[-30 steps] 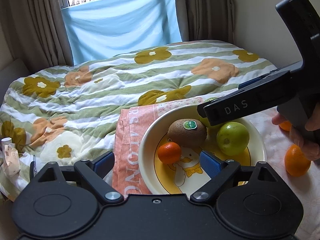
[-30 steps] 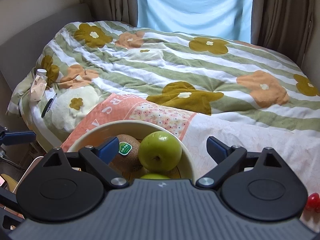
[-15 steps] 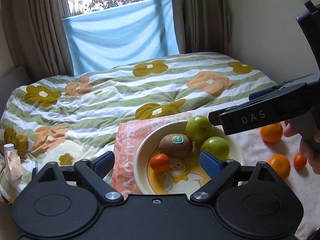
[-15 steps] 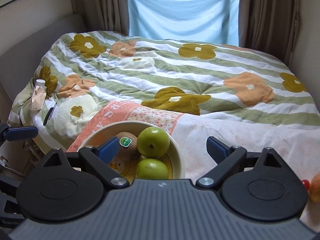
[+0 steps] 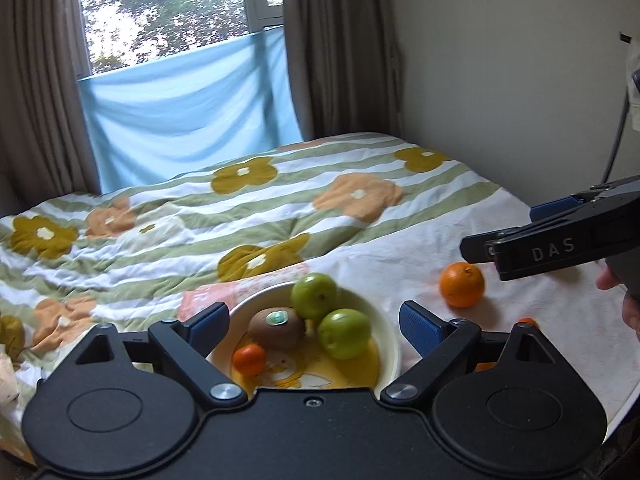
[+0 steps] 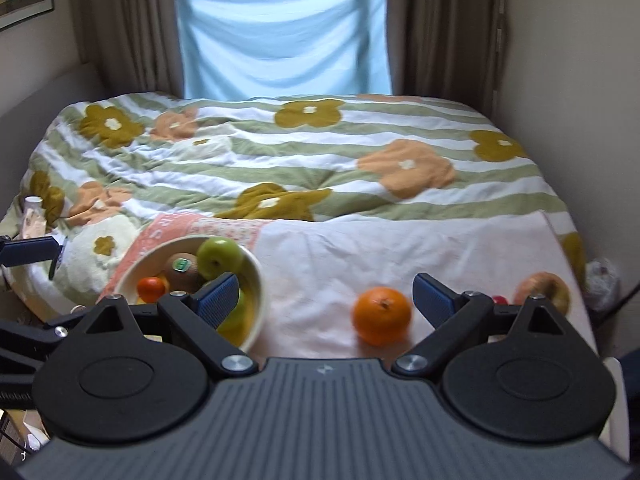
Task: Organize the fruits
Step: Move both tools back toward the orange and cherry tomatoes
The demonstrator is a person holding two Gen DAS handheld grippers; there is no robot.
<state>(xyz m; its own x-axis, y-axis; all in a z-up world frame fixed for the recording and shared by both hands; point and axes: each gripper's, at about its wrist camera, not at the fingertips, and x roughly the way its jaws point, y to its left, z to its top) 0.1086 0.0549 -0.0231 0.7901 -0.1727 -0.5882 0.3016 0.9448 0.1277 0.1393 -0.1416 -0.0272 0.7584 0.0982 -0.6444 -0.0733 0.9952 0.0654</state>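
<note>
Right wrist view: right gripper (image 6: 324,294) pulled back, orange (image 6: 381,315) probably nearer.

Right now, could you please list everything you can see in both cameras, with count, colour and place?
bowl: one, cream with yellow inside, on the pink cloth
green apples: two, in the bowl
kiwi: one, brown with sticker, in the bowl
small mandarin: one, orange, in the bowl
large orange: one, on the white cloth, right of the bowl
yellowish apple: one, far right, partly hidden
pink cloth: one, under the bowl
quilt: one, green-striped with flowers, over the bed
blue curtain: one, at the window
left hand-held gripper: open, empty
right hand-held gripper: open, empty
</note>
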